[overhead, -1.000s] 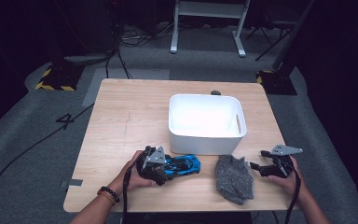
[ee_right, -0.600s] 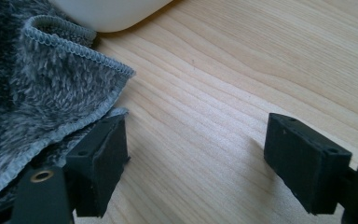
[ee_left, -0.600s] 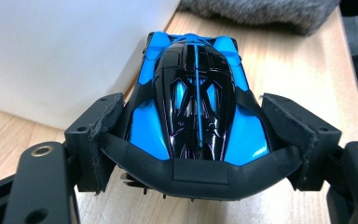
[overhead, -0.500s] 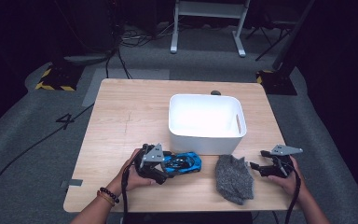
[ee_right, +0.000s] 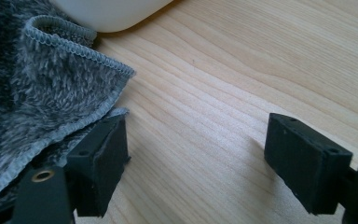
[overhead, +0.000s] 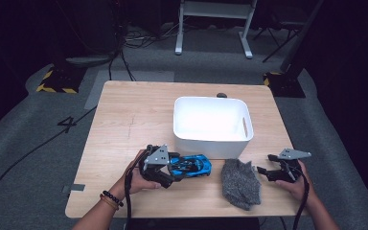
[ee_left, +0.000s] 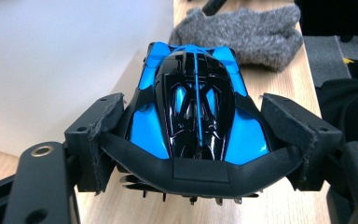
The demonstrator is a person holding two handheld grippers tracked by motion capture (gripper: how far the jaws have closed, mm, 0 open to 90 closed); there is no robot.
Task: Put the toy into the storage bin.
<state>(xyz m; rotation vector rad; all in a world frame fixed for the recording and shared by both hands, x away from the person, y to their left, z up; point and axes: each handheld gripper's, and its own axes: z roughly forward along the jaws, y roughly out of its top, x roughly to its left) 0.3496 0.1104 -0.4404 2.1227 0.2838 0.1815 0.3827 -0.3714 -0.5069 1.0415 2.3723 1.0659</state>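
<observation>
A: Just in front of the white bin [overhead: 212, 125], toward the person's side: blue toy car [overhead: 190, 166], clamped by the left gripper [overhead: 165, 171]. Pads pressed on both flanks near the tail, nose pointing away toward the grey cloth [ee_left: 242, 29].

B: Off the table [overhead: 124, 115] yet?

A: Looks barely lifted, judging by the shadow under the chassis in the left gripper view; hard to say for certain. Not over the bin's rim, certainly not inside. Bin seemingly bare.

B: And right of the bin's front corner?

A: Fuzzy cloth lying flat there, crumpled, touching or nearly touching the bin wall. Right gripper [overhead: 267, 171] just beside its far edge, jaws spread wide, nothing between them. One pad [ee_right: 100, 163] sitting close against the hem, not pinching it.

B: So, progress?

A: Probably early. Car secured, grasp done. Left to do, at a guess: raise over the rim, lower inside, release. Cloth untouched, likely next for the right side.
</observation>
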